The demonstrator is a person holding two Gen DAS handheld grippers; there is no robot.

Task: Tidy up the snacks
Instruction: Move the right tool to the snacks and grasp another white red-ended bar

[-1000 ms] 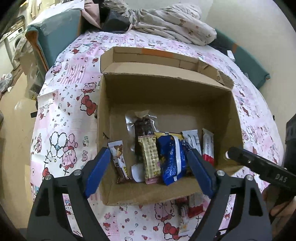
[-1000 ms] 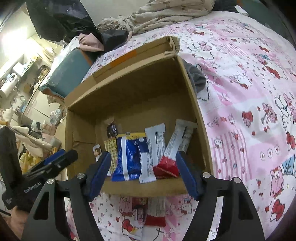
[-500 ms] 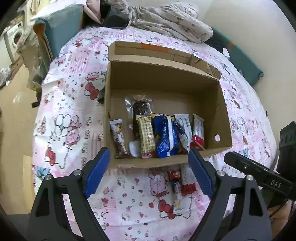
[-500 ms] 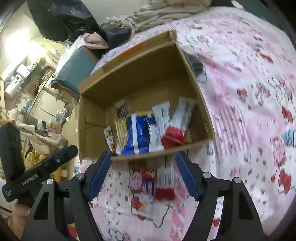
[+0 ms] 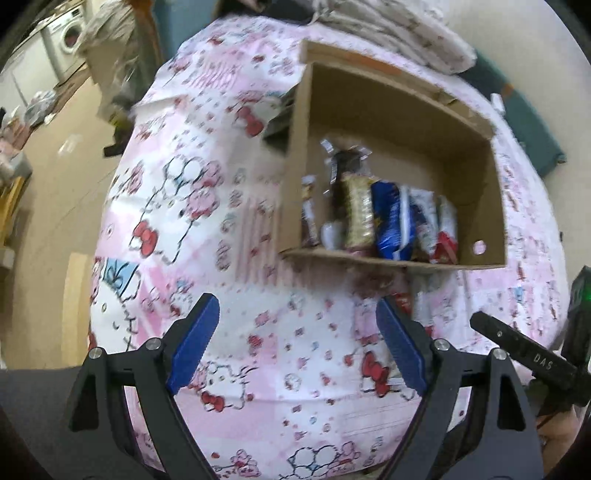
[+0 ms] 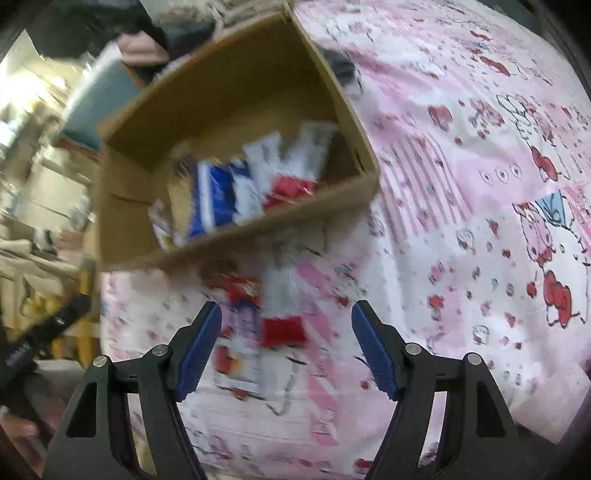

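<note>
A brown cardboard box (image 5: 484, 192) (image 6: 122, 206) lies on a pink cartoon-print bedspread (image 5: 229, 229) (image 6: 461, 192). Several snack packets stand in a row inside it, among them a blue one (image 5: 393, 225) (image 6: 218, 195) and a red-and-white one (image 5: 445, 236) (image 6: 295, 184). Loose packets lie on the spread just in front of the box: a red-and-white bar (image 6: 282, 314) and a red, white and purple packet (image 6: 240, 332). My right gripper (image 6: 286, 347) hovers open over them, blurred by motion. My left gripper (image 5: 295, 343) is open over bare bedspread, left of those packets.
Crumpled bedding (image 5: 399, 33) is heaped beyond the box. A teal cushion (image 6: 99, 99) sits at the bed's far corner. The bed drops to a wooden floor (image 5: 55, 155) on the left, with a washing machine (image 5: 68, 48) beyond. The other gripper's black body (image 5: 528, 362) shows at right.
Both grippers have pulled back from over the box toward the near side of the bed. The loose packets in front of the box have come into view under the right gripper.
</note>
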